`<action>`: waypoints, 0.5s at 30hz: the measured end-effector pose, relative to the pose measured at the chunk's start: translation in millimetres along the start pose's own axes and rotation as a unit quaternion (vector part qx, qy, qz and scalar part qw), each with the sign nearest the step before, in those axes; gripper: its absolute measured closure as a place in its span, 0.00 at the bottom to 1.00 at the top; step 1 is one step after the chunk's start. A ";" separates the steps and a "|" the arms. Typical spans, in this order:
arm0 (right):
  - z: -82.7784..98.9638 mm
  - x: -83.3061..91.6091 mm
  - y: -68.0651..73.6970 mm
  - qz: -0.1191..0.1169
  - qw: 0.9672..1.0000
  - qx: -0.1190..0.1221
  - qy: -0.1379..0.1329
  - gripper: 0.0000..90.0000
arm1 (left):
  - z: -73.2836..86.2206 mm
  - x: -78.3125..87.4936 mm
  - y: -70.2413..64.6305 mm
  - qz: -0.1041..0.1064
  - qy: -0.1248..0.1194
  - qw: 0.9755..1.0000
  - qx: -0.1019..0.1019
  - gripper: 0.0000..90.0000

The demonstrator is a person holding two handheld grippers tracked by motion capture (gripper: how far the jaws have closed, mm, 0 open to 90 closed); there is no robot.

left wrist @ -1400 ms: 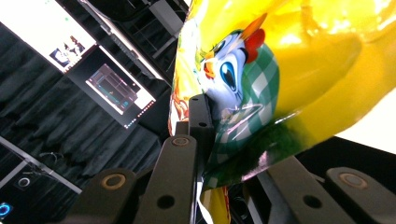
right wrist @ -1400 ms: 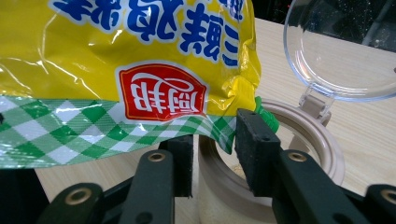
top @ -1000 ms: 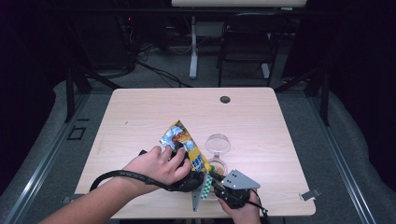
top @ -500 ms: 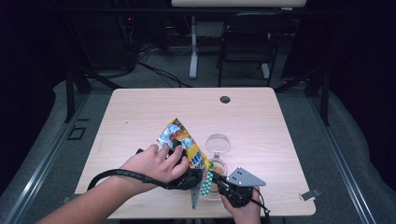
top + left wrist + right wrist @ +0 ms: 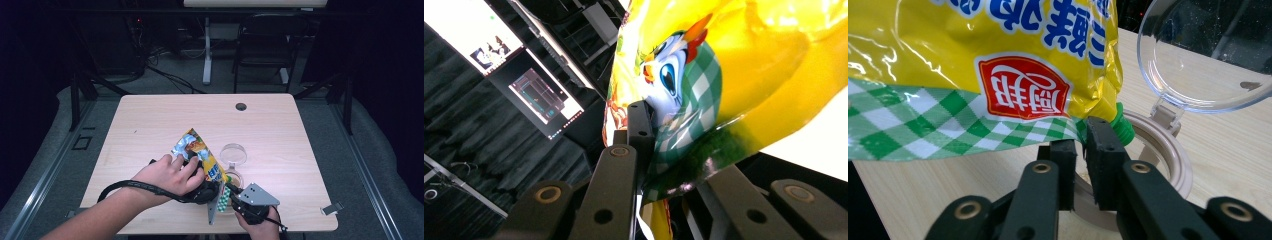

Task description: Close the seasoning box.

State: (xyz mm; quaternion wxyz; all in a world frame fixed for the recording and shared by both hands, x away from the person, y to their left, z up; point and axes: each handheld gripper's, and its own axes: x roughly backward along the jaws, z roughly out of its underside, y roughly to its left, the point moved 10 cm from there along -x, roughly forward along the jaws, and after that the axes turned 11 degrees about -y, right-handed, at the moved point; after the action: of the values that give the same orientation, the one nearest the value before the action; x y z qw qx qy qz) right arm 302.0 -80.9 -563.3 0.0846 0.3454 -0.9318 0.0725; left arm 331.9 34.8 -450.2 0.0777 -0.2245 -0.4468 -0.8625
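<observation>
The yellow snack bag (image 5: 200, 156) sits low and centre in the high view, tilted, its top corner pointing to the upper left, lifted over the table. Your left gripper (image 5: 650, 150) is clamped on it: in the left gripper view the jaws pinch the green-checked edge beside the printed bird. Your right gripper (image 5: 1082, 145) has its jaws nearly together at the bag's lower corner, at the green-checked seam; they have just been opening a little, and you cannot tell whether the pads press the film.

Just behind that corner stands a round beige container (image 5: 1168, 150), its clear hinged lid (image 5: 1208, 50) raised upright. In the high view the container (image 5: 234, 177) lies right of the bag, the lid (image 5: 233, 154) above it.

Your left hand (image 5: 170, 175) wraps its gripper at lower centre; your right hand (image 5: 257, 225) is at the bottom edge.

Surface: light wood-grain table (image 5: 150, 130), a dark round cable hole (image 5: 241, 106) near its far edge. Room: dim, grey carpet, a chair (image 5: 260, 45) and desk legs at the top of frame. Lit monitors (image 5: 499, 45) show upper left in the left gripper view.
</observation>
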 end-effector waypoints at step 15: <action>-0.5 4.3 0.8 -0.009 0.999 -0.048 0.009 1.00 | 1.0 -0.1 0.8 0.001 -0.006 1.000 0.011 0.96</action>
State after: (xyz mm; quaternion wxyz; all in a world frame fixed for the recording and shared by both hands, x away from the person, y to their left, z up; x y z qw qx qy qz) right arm 298.4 -82.9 -562.0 0.1102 0.3486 -0.9303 0.0298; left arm 332.6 35.1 -449.2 0.0787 -0.2295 -0.4567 -0.8559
